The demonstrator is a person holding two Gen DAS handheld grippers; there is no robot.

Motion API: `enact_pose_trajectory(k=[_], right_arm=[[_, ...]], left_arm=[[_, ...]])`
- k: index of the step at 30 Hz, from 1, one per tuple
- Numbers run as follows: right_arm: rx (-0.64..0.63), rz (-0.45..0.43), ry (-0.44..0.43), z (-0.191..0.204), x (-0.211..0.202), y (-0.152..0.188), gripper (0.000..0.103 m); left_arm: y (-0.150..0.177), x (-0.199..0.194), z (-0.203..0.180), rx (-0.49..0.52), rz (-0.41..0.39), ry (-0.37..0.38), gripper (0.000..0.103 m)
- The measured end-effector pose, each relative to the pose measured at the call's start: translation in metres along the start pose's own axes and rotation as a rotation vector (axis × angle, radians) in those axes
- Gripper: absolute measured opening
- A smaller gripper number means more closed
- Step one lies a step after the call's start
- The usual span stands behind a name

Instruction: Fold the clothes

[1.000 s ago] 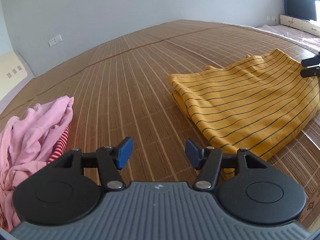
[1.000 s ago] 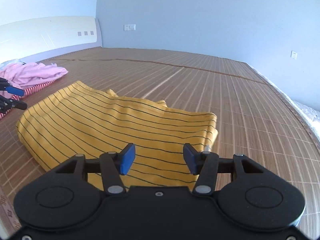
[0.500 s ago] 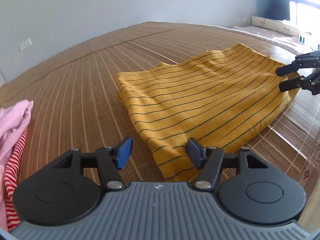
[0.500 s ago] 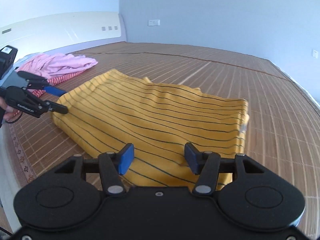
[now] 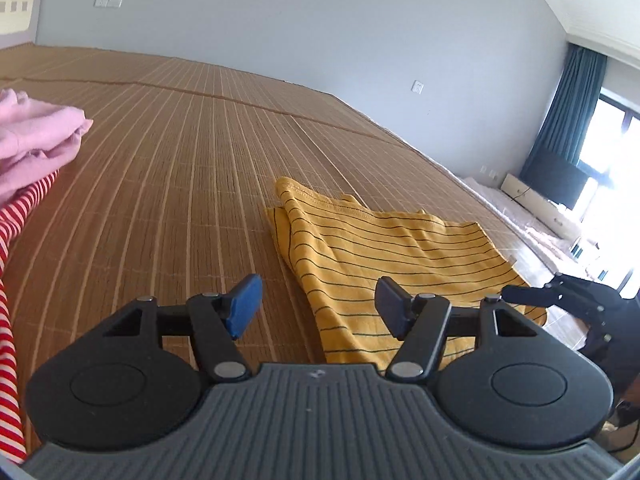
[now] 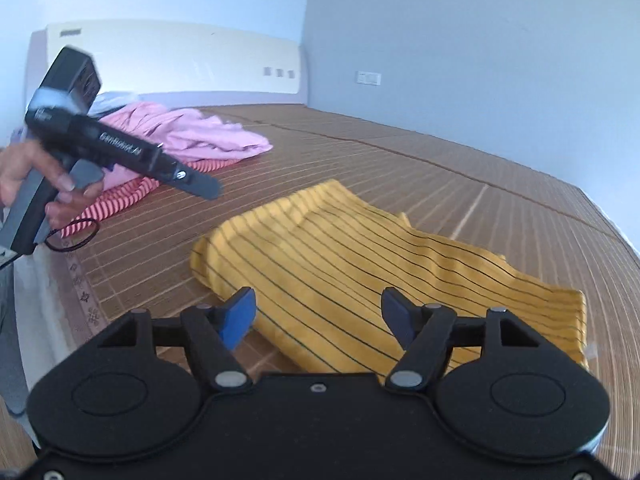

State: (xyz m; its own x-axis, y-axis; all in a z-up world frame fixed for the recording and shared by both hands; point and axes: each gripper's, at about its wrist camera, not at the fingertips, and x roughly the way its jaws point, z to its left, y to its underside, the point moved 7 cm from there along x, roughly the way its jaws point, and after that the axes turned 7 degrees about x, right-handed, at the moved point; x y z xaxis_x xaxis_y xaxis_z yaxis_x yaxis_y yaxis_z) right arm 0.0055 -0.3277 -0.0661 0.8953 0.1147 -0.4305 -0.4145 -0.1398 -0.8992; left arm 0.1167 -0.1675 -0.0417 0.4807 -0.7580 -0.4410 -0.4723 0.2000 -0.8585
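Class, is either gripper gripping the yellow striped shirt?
No: the left gripper and right gripper are open above the yellow shirt.

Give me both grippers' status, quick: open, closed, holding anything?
Left gripper: open, holding nothing, above the near edge of the yellow striped garment.
Right gripper: open, holding nothing, over the same garment's near side.

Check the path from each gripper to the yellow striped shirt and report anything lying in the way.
Nothing visible blocks either one. The left gripper and right gripper are both open just above the near edge of the yellow striped shirt, with only bamboo mat around it. The pink clothes pile lies off to the side, apart from the shirt.
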Motion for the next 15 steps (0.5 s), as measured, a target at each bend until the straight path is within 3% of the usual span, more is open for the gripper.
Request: enact_pose_trajectory(k=[8, 15], right_arm=[[-0.332, 0.119, 0.032, 0.075, 0.067, 0.004, 0.071], [-0.299, 0.098, 0.107, 0.067, 0.075, 0.0, 0.073]], left_arm=[[0.008, 0.006, 0.01, -0.155, 0.005, 0.067, 0.07], [0.016, 0.011, 0.013, -0.166, 0.038, 0.006, 0.074]])
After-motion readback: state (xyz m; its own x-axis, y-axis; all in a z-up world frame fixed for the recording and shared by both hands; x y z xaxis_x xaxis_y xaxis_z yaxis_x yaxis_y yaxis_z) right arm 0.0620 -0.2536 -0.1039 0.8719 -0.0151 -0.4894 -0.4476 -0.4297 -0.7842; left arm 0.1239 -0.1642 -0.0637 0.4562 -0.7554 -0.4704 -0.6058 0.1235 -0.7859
